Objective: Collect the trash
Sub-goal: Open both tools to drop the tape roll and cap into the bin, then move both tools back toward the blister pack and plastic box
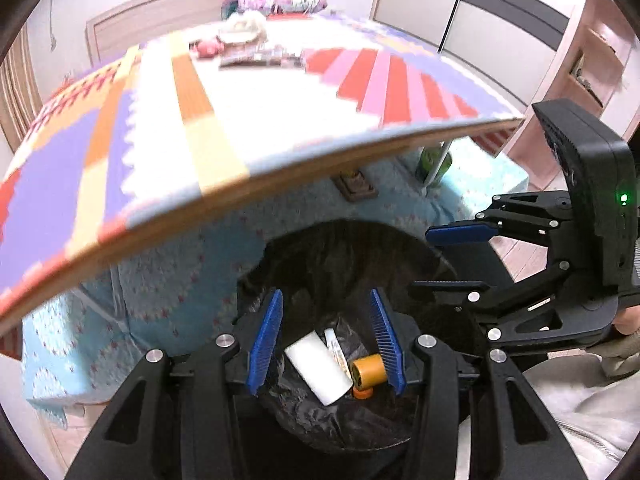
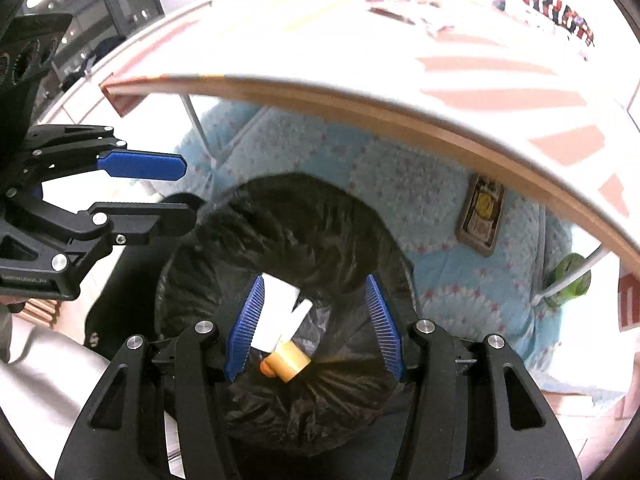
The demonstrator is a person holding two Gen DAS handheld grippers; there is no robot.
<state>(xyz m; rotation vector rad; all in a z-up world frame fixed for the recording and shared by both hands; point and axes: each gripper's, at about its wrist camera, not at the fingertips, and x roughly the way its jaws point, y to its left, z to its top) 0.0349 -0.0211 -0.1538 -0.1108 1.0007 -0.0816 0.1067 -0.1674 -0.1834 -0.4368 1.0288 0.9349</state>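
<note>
A bin lined with a black bag (image 1: 352, 248) (image 2: 304, 216) stands on the floor below both grippers. Inside it lie a white flat box (image 1: 318, 372) (image 2: 276, 312), an orange cylinder (image 1: 368, 370) (image 2: 289, 360) and a small wrapper (image 1: 335, 346). My left gripper (image 1: 325, 294) hangs open over the bin mouth, with nothing between its blue pads. My right gripper (image 2: 315, 280) is open and empty above the same bin. Each gripper shows in the other's view: the right one (image 1: 420, 263) at the bin's right rim, the left one (image 2: 190, 192) at its left rim.
A table with a striped, colourful cover (image 1: 240, 120) (image 2: 400, 60) overhangs the bin's far side; packets (image 1: 260, 58) lie on it. Under it, on a blue quilt (image 1: 180, 288), lie a small flat box (image 1: 356, 188) (image 2: 482, 216) and a green bottle (image 1: 434, 164) (image 2: 568, 276) by a table leg.
</note>
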